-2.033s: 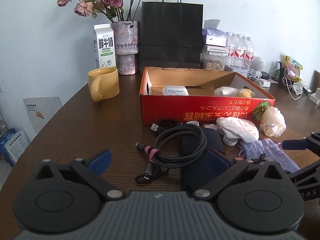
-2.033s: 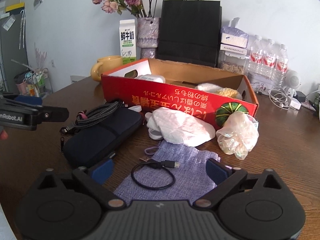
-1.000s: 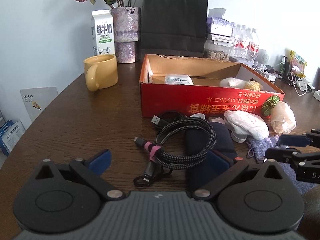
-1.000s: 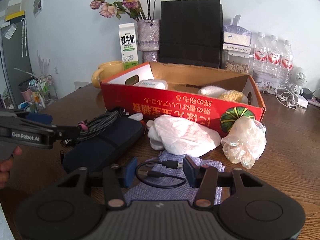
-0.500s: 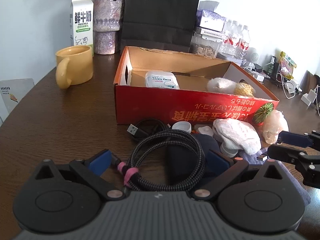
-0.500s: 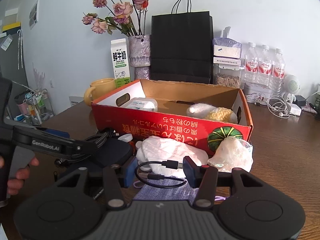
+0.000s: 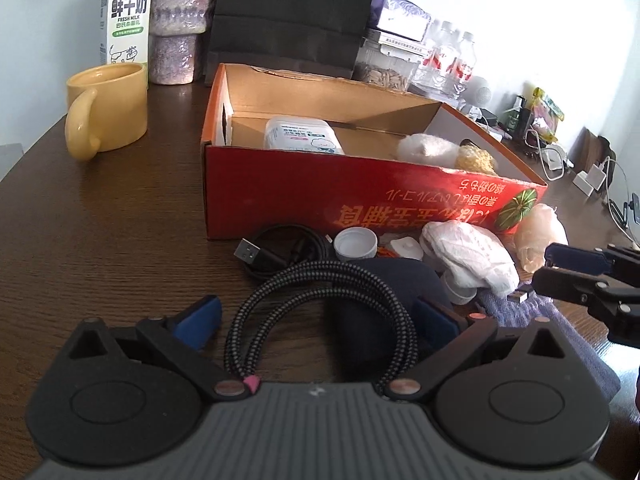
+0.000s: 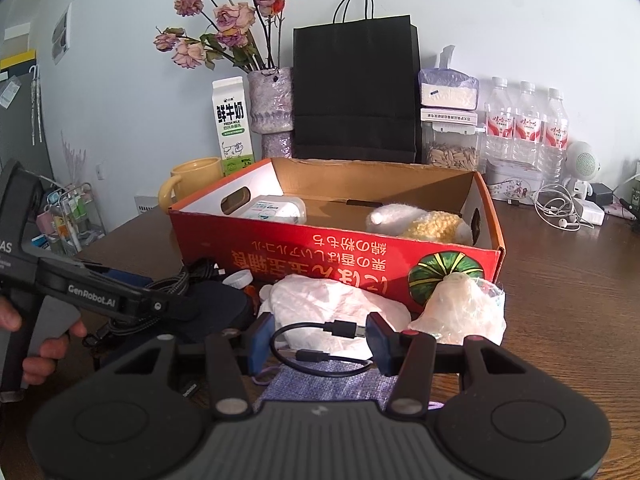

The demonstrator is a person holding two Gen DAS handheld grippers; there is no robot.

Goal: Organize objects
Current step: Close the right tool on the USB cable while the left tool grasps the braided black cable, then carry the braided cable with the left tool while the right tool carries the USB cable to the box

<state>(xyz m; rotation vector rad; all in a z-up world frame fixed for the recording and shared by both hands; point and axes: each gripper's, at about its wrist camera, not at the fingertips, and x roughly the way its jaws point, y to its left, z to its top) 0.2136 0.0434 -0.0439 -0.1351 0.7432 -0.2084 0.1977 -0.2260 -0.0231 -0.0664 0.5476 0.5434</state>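
Braided cable (image 7: 320, 292), glossy red cardboard box (image 7: 360, 212), dark wood-grain table (image 7: 100, 232).

Dark brown wood-grain bench (image 7: 100, 240). The box (image 8: 340, 256) is red outside with gold lettering and a green striped pumpkin, plain tan cardboard inside. Black-and-grey braided cable (image 7: 320, 280) with a pink tie, yellow mug (image 7: 108, 124), white-and-green milk carton (image 8: 233, 124), black paper bag (image 8: 356, 88), speckled purple cloth (image 8: 328, 384).
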